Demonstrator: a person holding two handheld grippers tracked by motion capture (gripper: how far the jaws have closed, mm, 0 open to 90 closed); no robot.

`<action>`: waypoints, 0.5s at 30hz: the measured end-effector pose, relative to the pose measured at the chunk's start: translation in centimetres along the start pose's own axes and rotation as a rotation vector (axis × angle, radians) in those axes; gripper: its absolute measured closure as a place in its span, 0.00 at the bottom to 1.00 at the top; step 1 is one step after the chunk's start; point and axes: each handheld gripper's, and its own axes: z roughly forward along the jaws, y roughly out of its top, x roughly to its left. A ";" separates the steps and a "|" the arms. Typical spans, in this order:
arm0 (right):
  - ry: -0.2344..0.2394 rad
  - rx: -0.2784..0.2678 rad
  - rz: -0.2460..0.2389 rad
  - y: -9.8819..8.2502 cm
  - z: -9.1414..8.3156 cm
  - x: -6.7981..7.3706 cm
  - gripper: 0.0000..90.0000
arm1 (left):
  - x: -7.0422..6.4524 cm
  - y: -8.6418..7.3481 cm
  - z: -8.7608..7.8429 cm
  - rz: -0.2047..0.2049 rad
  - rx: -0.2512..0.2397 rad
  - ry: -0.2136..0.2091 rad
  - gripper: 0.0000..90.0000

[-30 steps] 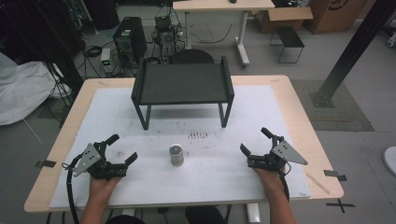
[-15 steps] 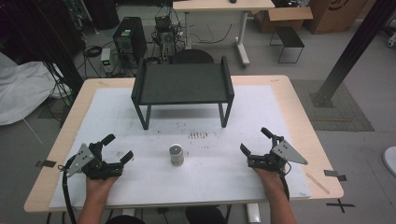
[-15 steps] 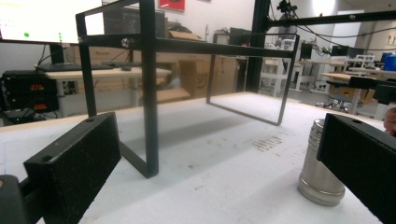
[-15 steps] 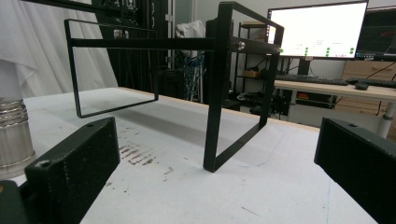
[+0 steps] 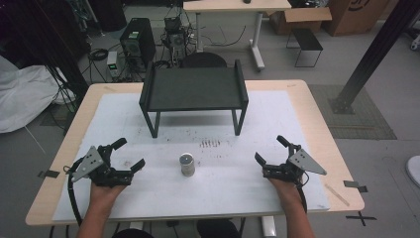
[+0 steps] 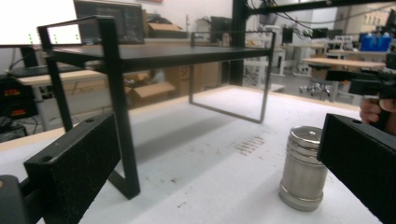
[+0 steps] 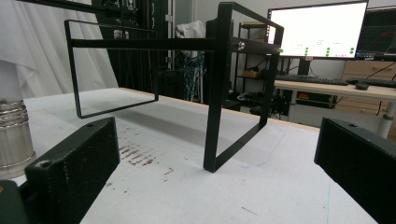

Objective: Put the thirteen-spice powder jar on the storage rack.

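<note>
Both jaws gape on the left hand-held gripper and right hand-held gripper; the steel canister stands upright between them on the table, before the black rack.

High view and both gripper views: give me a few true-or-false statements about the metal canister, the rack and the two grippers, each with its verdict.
1. The metal canister stands upright on the white mat. True.
2. The canister sits on top of the black rack. False: it stands on the mat in front of the rack.
3. The left gripper is shut on the canister. False: its jaws are open, apart from it.
4. The right gripper is open and holds nothing. True.
</note>
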 end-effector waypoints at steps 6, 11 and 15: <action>0.000 -0.001 0.002 0.0 0.0 0.0 0.00 | -0.5 0.7 0.7 0.022 0.015 -0.040 0.00; 0.001 -0.002 0.002 0.0 0.0 0.0 0.00 | -0.9 1.1 1.3 0.024 0.019 -0.069 0.00; 0.001 -0.004 0.002 0.0 0.0 0.0 0.00 | -1.1 1.2 1.6 0.019 0.022 -0.085 0.00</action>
